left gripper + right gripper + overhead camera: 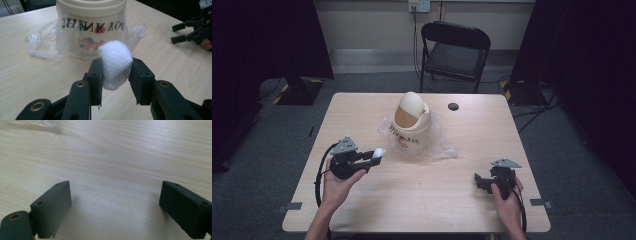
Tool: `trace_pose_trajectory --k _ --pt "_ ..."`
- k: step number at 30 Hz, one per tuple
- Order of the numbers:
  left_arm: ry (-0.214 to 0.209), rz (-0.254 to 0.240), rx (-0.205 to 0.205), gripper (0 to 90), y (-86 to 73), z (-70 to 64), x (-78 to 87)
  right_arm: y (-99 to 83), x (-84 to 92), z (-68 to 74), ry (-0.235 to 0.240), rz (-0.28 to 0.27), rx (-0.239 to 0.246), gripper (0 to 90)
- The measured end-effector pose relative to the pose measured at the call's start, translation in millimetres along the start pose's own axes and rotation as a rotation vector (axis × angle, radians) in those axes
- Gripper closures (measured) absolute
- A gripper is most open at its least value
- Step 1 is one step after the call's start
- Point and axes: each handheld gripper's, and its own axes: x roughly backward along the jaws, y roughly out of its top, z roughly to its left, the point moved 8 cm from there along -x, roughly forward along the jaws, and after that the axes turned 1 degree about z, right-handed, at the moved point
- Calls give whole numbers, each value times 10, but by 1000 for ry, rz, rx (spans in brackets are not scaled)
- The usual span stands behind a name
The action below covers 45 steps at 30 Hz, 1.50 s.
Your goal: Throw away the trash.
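Tabletop of pale wood carries a cream bin with a swing lid, standing on a crumpled clear bag just beyond the middle, toward the far edge. The left gripper hovers near the left edge, its fingers closed on a white cotton ball just beside the bin. The right gripper sits near the right front corner, well apart from the bin, its fingers spread and empty. A folding chair stands beyond the far edge.

From the left gripper view, the cotton ball is squeezed between the two black fingers, raised above the wood. The bin stands close ahead on the bag, lettering showing on its wall. The right gripper shows at the upper right.

From the right gripper view, the two fingers stand wide apart over bare wood, with a scrap of the bag at the top left.
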Motion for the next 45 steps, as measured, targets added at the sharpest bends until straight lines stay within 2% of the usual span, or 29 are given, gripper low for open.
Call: trace_pose_trajectory --k 9,22,24,26,27,29,30,32,34,45 --pt "-8 -52 31 643 225 67 15 0 0 0 0 0 0 97" --pt "12 -59 -7 644 574 164 -88 0 0 0 0 0 0 97" --pt "7 -58 -16 644 623 160 -99 0 0 0 0 0 0 97" --pt "-21 -71 -4 644 677 131 -102 0 0 0 0 0 0 97" --pt "-22 -77 -1 644 711 119 -112 0 0 0 0 0 0 97" --pt "-9 -61 -26 644 773 116 -149 0 0 0 0 0 0 97" --pt "-15 -60 -19 644 793 118 -166 0 0 1 0 0 -1 97" --pt "20 -36 -11 644 820 173 -227 0 0 0 0 0 0 97" --pt "-9 -35 2 645 836 198 -314 0 0 0 0 0 0 97" --pt "-6 14 -22 644 959 221 -611 0 0 0 0 0 0 97"
